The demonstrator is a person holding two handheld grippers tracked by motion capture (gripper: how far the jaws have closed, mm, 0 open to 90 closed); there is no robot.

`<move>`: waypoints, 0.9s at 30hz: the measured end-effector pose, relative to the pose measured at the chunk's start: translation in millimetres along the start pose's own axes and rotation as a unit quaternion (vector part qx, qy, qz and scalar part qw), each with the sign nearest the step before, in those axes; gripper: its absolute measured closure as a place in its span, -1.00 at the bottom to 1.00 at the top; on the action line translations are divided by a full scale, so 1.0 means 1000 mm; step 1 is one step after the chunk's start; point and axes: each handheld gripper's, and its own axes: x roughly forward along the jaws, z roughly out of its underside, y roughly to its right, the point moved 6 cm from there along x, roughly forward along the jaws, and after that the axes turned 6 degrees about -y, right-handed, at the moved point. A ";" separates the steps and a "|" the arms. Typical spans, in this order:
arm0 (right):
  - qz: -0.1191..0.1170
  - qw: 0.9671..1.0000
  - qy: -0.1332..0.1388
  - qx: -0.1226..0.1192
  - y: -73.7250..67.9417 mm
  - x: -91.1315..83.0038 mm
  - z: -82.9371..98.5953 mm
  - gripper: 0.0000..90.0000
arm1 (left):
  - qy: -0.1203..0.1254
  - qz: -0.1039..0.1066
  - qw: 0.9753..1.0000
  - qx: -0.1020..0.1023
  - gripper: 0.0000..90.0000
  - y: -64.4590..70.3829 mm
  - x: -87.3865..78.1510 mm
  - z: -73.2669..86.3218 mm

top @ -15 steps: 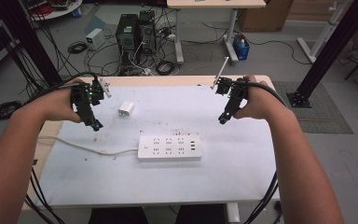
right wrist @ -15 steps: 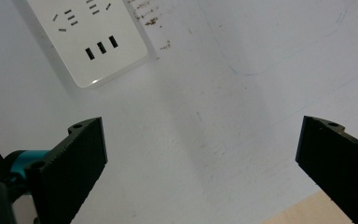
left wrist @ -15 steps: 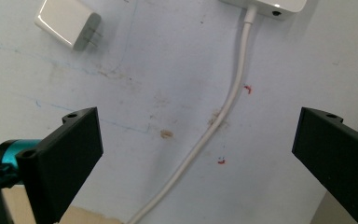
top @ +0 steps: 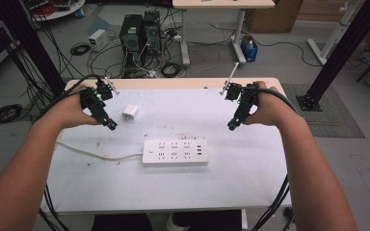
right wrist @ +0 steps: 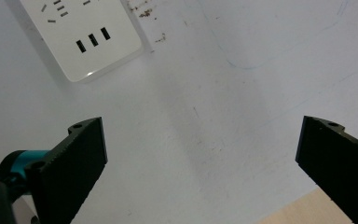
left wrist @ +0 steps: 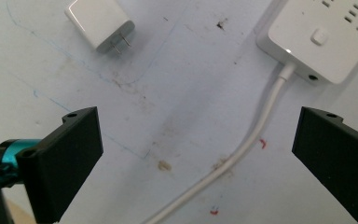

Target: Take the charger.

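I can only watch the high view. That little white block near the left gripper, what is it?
Observer: The left gripper view shows two metal prongs on it: a plug-in charger, lying on its side.
Operator: Is that gripper open?
Observer: Yes. The left gripper has its jaws wide apart with bare table between them.
Operator: And the small slots on the power strip?
Observer: The right gripper view shows three USB ports on the power strip, in a row.
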 end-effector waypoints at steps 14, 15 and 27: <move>0.000 1.000 0.007 -0.001 -0.002 0.010 0.005 -0.97 | 0.058 -0.031 0.988 -0.140 -0.96 -0.022 0.045 -0.014; -0.001 1.000 0.006 -0.004 -0.002 0.010 0.005 -0.97 | 0.062 -0.033 0.986 -0.149 -0.96 -0.024 0.047 -0.015; -0.002 1.000 0.010 0.006 0.004 0.014 0.008 -0.97 | 0.081 -0.050 0.966 -0.240 -0.96 -0.045 0.079 -0.033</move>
